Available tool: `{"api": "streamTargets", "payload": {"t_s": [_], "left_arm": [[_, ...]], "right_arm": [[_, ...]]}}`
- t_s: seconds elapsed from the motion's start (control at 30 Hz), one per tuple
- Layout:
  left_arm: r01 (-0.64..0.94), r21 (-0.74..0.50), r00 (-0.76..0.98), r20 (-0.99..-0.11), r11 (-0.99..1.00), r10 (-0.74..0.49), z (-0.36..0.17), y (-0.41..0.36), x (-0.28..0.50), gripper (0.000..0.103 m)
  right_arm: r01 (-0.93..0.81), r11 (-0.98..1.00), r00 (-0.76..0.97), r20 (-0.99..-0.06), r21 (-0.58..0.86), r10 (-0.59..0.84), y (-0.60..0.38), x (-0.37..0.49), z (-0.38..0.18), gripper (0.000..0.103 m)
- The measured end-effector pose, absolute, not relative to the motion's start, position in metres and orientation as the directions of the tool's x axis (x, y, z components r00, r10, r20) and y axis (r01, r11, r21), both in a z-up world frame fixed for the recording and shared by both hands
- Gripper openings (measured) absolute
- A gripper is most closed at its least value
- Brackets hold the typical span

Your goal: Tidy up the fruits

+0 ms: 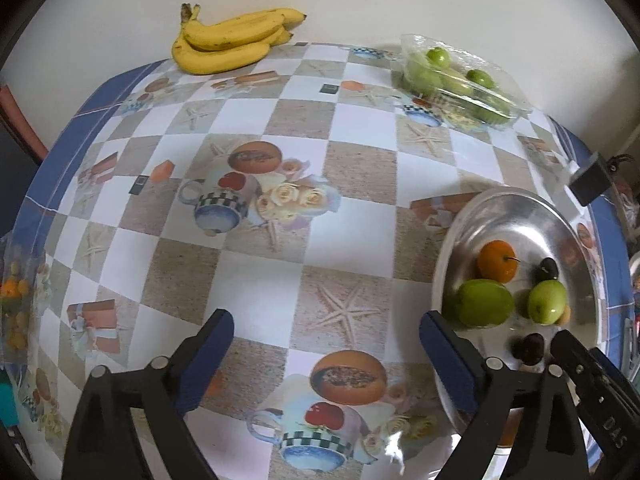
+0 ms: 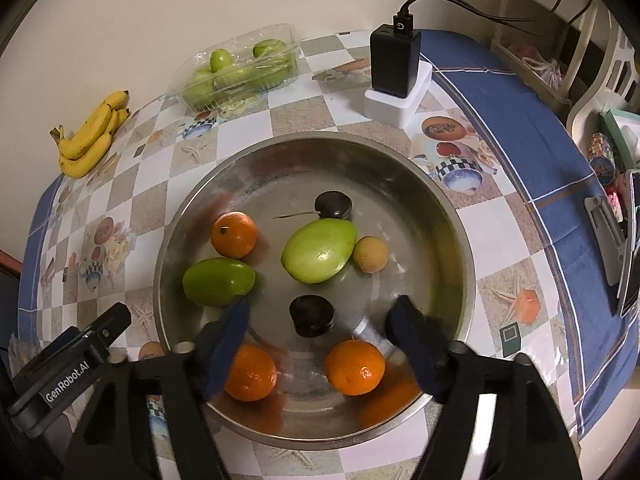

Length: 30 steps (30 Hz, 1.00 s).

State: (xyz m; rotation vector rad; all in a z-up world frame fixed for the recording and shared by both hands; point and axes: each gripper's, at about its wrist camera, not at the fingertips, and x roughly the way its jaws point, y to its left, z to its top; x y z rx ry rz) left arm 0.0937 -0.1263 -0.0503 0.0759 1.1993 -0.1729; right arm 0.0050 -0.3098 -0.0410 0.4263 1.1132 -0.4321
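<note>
Home dining spot: printed vinyl tablecloth on table against wall, bananas on it, chair beside table.

The metal bowl is cut off at the right in the left wrist view, and the left gripper's right finger hides its near rim. A small tan fruit peeks out from behind a green fruit. At the far left edge, a bag of small orange fruits is squashed and blurry.

In the right wrist view, the right gripper's left finger is blurred and covers part of an orange. The right finger is blurred too. Things at the far right edge are cut off and too small to tell.
</note>
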Motion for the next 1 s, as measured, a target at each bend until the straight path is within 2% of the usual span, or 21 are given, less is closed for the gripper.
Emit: {"api": "streamTargets", "payload": {"t_s": [0.07,0.33,0.43,0.53,1.0], "left_arm": [[0.17,-0.027,0.353,-0.932,0.985,-0.086,-0.051,-0.124,0.095,0.101],[0.161,-0.001,0.354,-0.933,0.987,-0.059,-0.056,-0.119,0.098,0.103],[0.16,0.007,0.357,-0.933,0.987,-0.052,-0.056,-0.118,0.099,0.103],[0.163,0.027,0.367,-0.93,0.986,-0.035,-0.057,-0.118,0.1,0.103],[0.123,0.176,0.449,-0.887,0.977,0.103,-0.056,-0.115,0.098,0.103]], "right_arm": [[0.531,0.84,0.38,-0.917,0.111,-0.119,-0.309,0.005,-0.041,0.082],[0.524,0.846,0.375,-0.918,0.099,-0.125,-0.308,0.008,-0.044,0.084],[0.517,0.851,0.384,-0.914,0.095,-0.131,-0.306,0.008,-0.043,0.096],[0.514,0.853,0.393,-0.91,0.095,-0.135,-0.305,0.008,-0.042,0.103],[0.511,0.853,0.401,-0.908,0.111,-0.123,-0.301,0.009,-0.044,0.103]]}}
